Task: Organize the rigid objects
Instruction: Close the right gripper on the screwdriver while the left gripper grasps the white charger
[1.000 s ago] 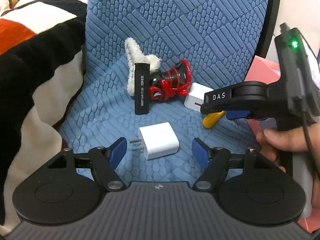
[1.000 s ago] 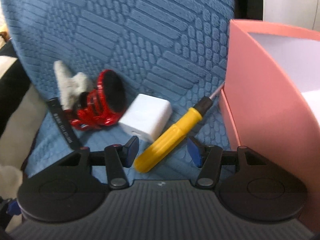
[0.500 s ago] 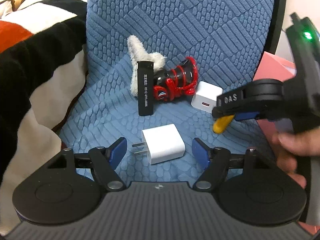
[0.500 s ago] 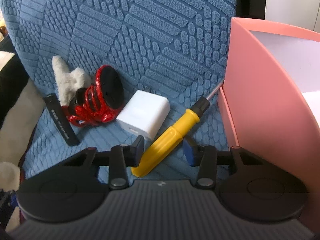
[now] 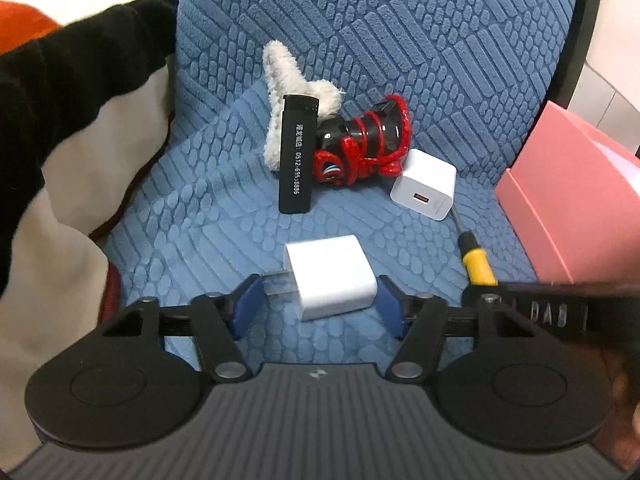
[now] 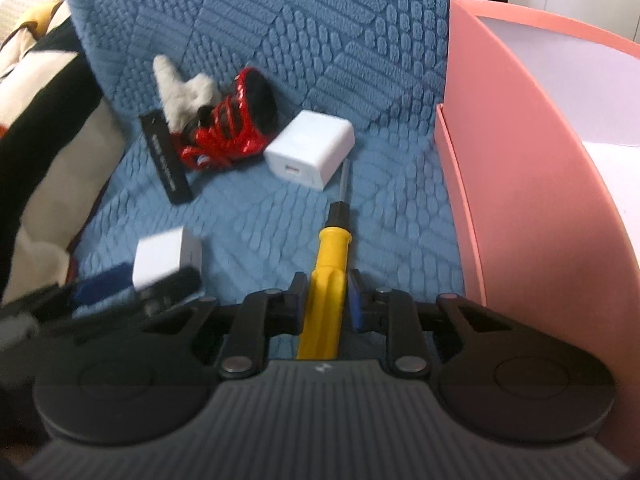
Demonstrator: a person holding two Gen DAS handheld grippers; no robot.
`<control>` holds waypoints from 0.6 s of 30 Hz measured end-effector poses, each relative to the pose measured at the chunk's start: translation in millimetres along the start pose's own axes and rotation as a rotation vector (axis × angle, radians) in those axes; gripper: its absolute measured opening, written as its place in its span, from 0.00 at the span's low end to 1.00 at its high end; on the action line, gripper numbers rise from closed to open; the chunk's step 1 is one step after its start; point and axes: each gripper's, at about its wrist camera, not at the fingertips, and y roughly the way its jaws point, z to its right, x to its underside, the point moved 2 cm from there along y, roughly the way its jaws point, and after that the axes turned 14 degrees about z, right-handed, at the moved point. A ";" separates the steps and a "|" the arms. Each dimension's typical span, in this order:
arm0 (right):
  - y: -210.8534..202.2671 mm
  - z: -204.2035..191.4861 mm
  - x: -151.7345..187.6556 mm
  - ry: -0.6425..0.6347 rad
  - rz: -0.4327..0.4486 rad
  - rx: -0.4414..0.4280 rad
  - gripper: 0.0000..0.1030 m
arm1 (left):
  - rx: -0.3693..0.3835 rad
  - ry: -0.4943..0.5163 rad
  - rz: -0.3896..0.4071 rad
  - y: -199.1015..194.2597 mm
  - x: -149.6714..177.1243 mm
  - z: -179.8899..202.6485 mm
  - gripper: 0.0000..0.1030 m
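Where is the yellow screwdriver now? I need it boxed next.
In the right wrist view the yellow screwdriver sits clamped in the right gripper, its tip toward the rear white charger, left of the pink box.

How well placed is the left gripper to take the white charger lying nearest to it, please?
Probably well placed, yes: the left gripper already straddles the white charger, its jaws closing, one pad at the prongs and one at the far side, nothing else between them.

Cushion: blue, embossed blocks. Chargers: white. Screwdriver: yellow handle. Box: pink. Lighter: black, white print.
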 end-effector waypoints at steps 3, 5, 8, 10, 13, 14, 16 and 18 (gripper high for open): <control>-0.6 -7.6 1.6 -0.043 0.008 0.010 0.24 | -0.002 -0.017 -0.004 0.1 -1.5 -1.4 0.63; 0.6 -8.8 0.9 -0.054 0.011 0.020 0.23 | -0.003 -0.025 -0.006 -1.7 -2.2 -2.0 0.63; -3.9 -10.7 3.7 -0.066 0.012 0.026 0.23 | 0.012 -0.043 -0.016 -5.9 -3.0 -2.9 0.63; -7.1 -13.8 5.8 -0.076 0.012 0.026 0.23 | 0.031 -0.050 -0.020 -9.5 -3.4 -2.2 0.63; -13.6 -18.5 12.8 -0.095 0.011 0.033 0.23 | 0.044 -0.058 -0.027 -14.6 -1.7 -1.7 0.63; -17.4 -19.4 17.0 -0.101 0.011 0.037 0.22 | 0.046 -0.073 -0.030 -17.1 0.0 -2.9 0.63; -25.9 -20.6 25.8 -0.107 0.013 0.048 0.22 | 0.057 -0.093 -0.042 -21.7 3.7 -4.1 0.63; -35.8 -20.4 34.6 -0.110 0.008 0.050 0.22 | 0.056 -0.100 -0.045 -27.5 5.4 -4.6 0.63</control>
